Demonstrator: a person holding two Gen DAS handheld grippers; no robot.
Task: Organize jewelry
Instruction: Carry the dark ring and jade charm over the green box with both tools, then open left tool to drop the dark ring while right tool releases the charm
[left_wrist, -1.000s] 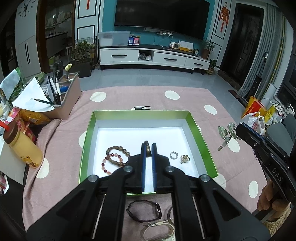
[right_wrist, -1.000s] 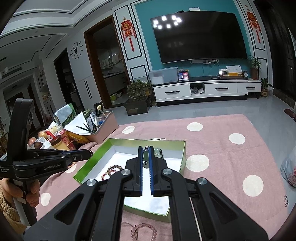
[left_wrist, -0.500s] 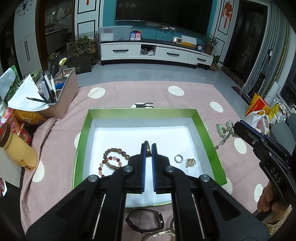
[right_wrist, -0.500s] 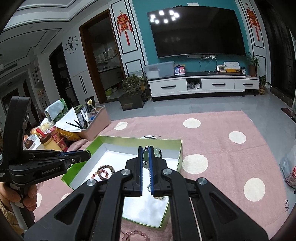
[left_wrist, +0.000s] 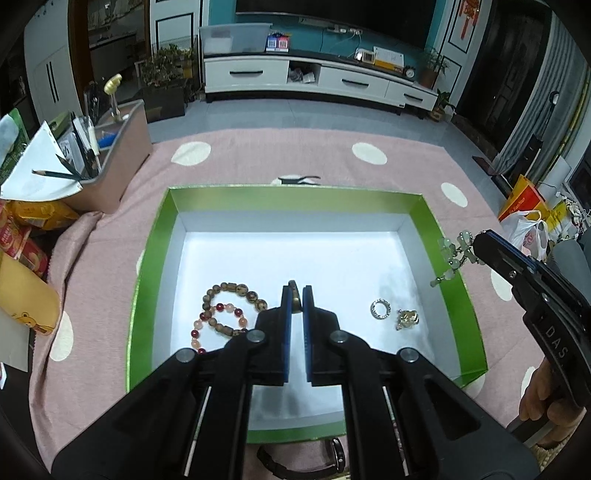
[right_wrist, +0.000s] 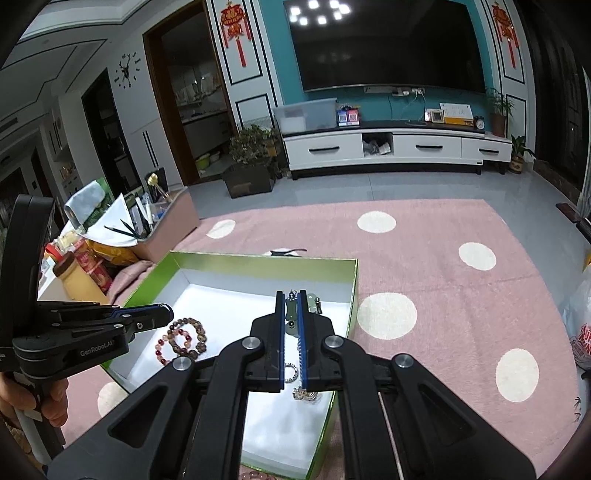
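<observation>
Right now both grippers are hovering over the green-walled, white-floored shallow box (left_wrist: 448, 254) sitting on the pink polka-dot cloth (left_wrist: 369, 184). L gripper (left_wrist: 295, 291) is pinching a small brownish bead-like piece (left_wrist: 294, 295) w/ fingers nearly closed, tips over box centre. R gripper (right_wrist: 291, 314) is clamping a pale green jade-bead string w/ metal bits (left_wrist: 456, 254), fingers almost closed, only the beads keeping a thin gap; in the L view the string is dangling right at the box's R wall, partly over the rim.

Already lying in box: brown wooden bead bracelet (left_wrist: 236, 295) overlapping a red-and-peach bead bracelet (left_wrist: 218, 321) on the L side, a small silver ring (left_wrist: 380, 308) and a gold-coloured charm (left_wrist: 406, 318) on the R, near each other, not touching.

Step in hand, prob: placing the jade string in the box. To be doing it well: bringing it fully inside the wall, lowering till the tail is resting on the floor before opening, aiming for the bare far-R area so it isn't tangling w/ ring or charm. Risk: the tail snagging on the rim. Black wristband (left_wrist: 295, 459) and other pieces are waiting outside the near edge.
</observation>
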